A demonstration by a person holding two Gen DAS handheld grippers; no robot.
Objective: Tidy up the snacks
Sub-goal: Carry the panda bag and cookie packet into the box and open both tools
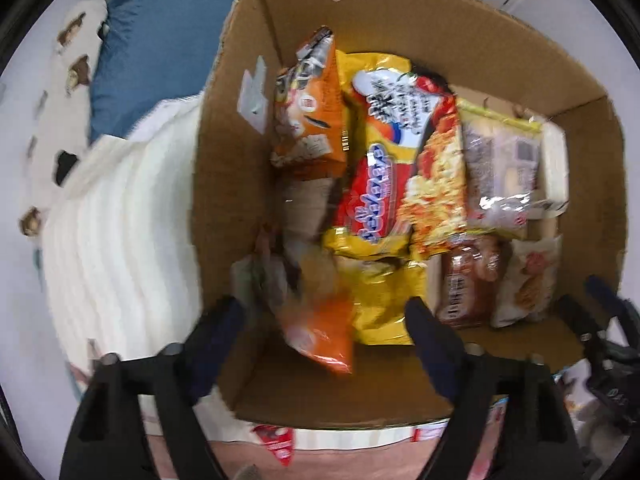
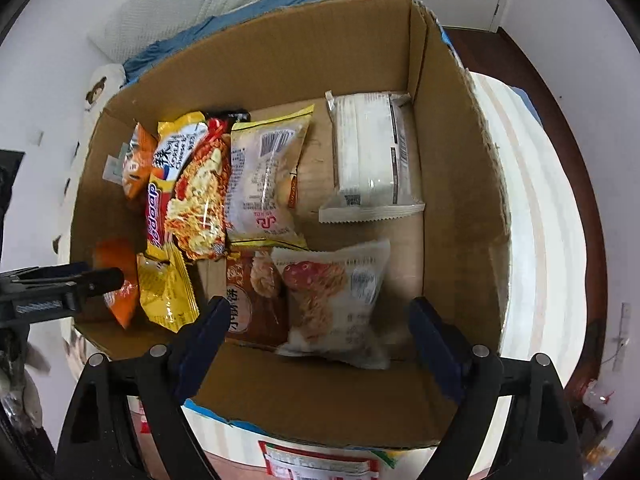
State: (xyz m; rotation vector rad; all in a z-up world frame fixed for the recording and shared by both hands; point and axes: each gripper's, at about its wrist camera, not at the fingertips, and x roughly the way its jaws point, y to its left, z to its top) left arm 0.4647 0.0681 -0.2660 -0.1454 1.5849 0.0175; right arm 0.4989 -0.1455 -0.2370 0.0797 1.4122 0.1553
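Left wrist view: open cardboard box (image 1: 400,32) seen from above, packed with snacks; left gripper (image 1: 324,316) hangs over the near-left corner, fingers spread wide, nothing clamped; a blurred orange snack bag (image 1: 320,336) sits between and just past the fingertips, contact unclear because of motion blur; behind it a yellow packet (image 1: 384,300), then the yellow-red noodle pack (image 1: 400,168) lying across the middle; an orange carton-style pack (image 1: 312,120) leans by the left wall; clear-wrapped pastry bag (image 1: 500,168) to the right of the noodles; brown pack (image 1: 464,280) and pale bread bag (image 1: 528,284) near the right front; right gripper (image 1: 608,312) pokes in at the right edge; white ribbed bedding (image 1: 120,240) and blue cloth (image 1: 160,48) outside the box on the left. Right wrist view: right gripper (image 2: 316,320) above the near wall of the box (image 2: 320,400), fingers wide apart, empty; pale bread bag (image 2: 340,300) lies on the box floor just past the fingertips, brown pack (image 2: 252,300) touching its left side; white wrapped pack (image 2: 372,152) in the far right corner; pastry bag (image 2: 264,180) and noodle pack (image 2: 192,192) mid-left; yellow packet (image 2: 164,292) and orange snack bag (image 2: 120,276) at the front left, with the left gripper (image 2: 96,280) reaching in from the left edge at that orange bag.
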